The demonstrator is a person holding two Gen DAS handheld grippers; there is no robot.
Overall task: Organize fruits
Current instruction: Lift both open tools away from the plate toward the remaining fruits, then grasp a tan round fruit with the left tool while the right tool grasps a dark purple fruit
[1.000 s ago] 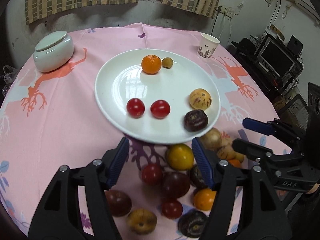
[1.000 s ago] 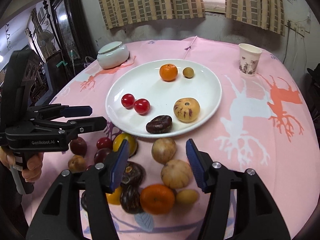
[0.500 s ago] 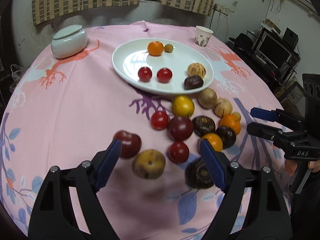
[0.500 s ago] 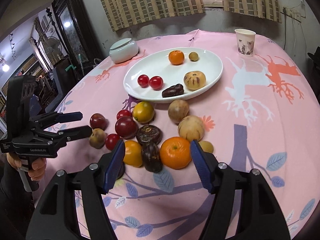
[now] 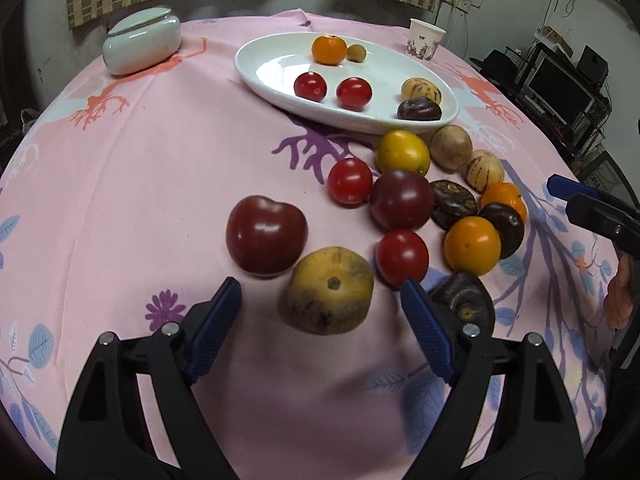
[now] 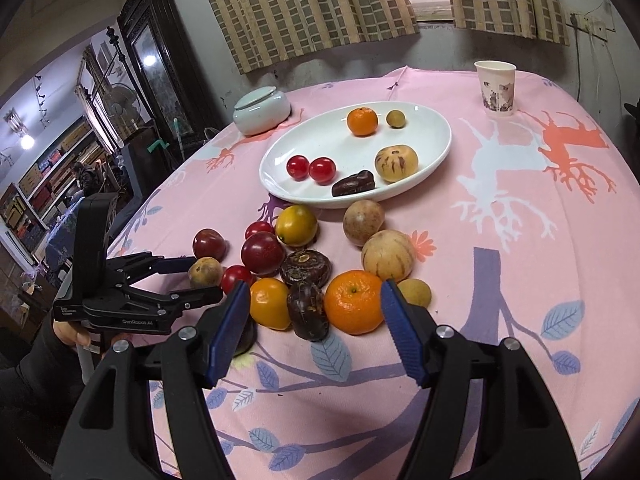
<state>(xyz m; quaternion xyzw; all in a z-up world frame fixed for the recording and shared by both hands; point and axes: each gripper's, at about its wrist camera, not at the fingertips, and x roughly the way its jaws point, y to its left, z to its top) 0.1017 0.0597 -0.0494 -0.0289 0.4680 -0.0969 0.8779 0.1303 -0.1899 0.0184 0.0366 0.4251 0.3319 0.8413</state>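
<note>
- Table (image 5: 120,184), pink printed cloth: wide bare stretch on the left side, and bare cloth on the far right past the fruit. Near edge drops off just below both grippers.
- White plate (image 6: 432,120): holds two red tomatoes, an orange, a small tan fruit, a striped melon and a dark fruit. Middle of the plate is free; near rim sits just beside the loose pile.
- Lidded jar (image 5: 140,42) and paper cup (image 6: 495,87): both well apart from the pile, near the far edge, out of the working path.
- Loose fruit pile (image 6: 304,268): about a dozen pieces, many touching, between the plate and the grippers.
- Left gripper (image 5: 320,292): jaws spread wide, empty, low over the cloth, straddling a yellow-brown fruit (image 5: 330,294). Dark red plum (image 5: 266,234) just beside it, red tomato (image 5: 402,258) by the right finger.
- Right gripper (image 6: 314,296): jaws wide apart, empty, framing a big orange (image 6: 354,302) and a dark wrinkled fruit (image 6: 308,310).
- Risk: closing left may nudge the plum or tomato; round pieces would roll toward the open left cloth or the near edge.
- Risk: right jaws span two fruits; closing could pinch both or squeeze one out sideways.
- Risk: the two grippers work near each other over the pile; they could collide.
</note>
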